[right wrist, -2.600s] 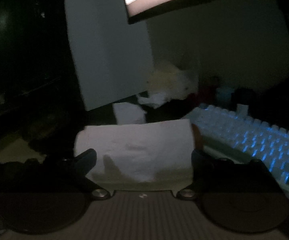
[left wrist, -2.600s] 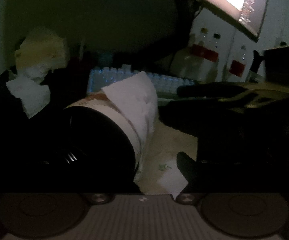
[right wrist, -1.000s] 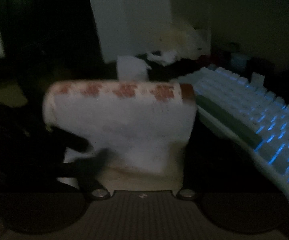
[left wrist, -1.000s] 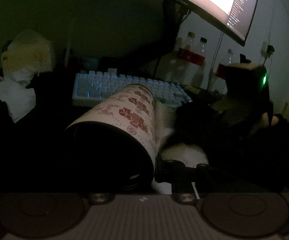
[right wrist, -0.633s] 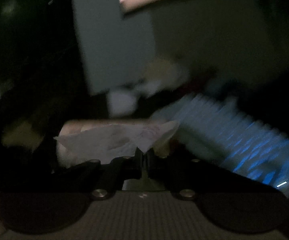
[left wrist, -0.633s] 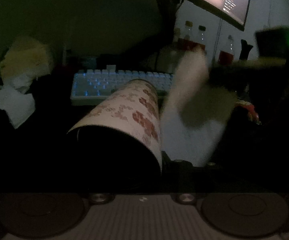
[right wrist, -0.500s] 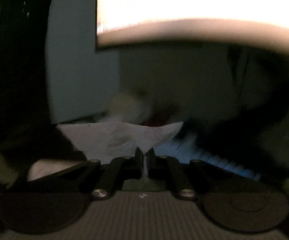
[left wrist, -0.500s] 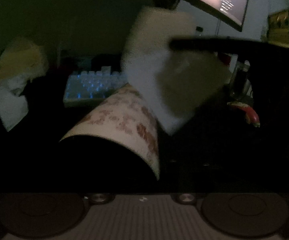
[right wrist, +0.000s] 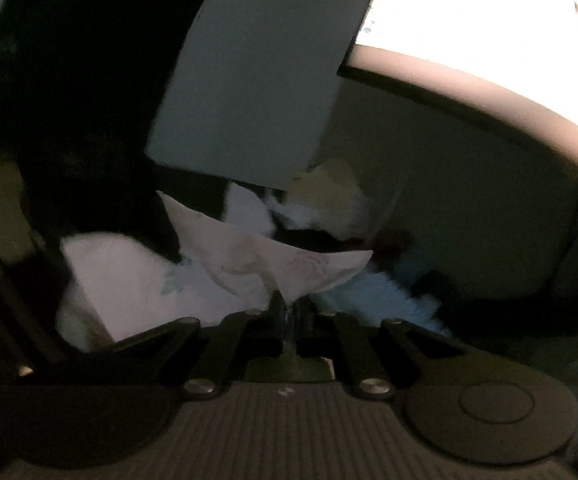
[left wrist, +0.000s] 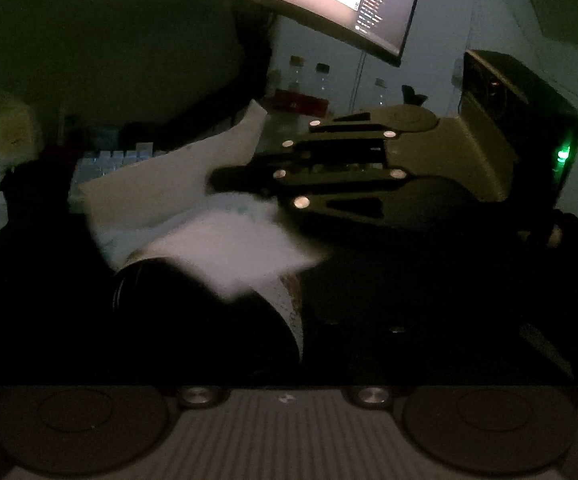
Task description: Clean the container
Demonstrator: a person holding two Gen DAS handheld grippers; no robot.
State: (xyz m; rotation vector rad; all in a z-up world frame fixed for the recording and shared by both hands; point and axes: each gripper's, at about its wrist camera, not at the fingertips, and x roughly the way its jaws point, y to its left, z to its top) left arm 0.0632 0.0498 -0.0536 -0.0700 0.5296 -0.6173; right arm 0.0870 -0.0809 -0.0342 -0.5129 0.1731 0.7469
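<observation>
Both fingers closed | right fingers (right wrist: 287, 312) pinch tissue (right wrist: 289, 268) — over container (left wrist: 289, 308) | left grips container

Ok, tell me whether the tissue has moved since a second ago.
Yes. In the left wrist view the tissue, pinched in the right gripper, has come off the container's right side and now hangs above it, in front of the keyboard.
</observation>
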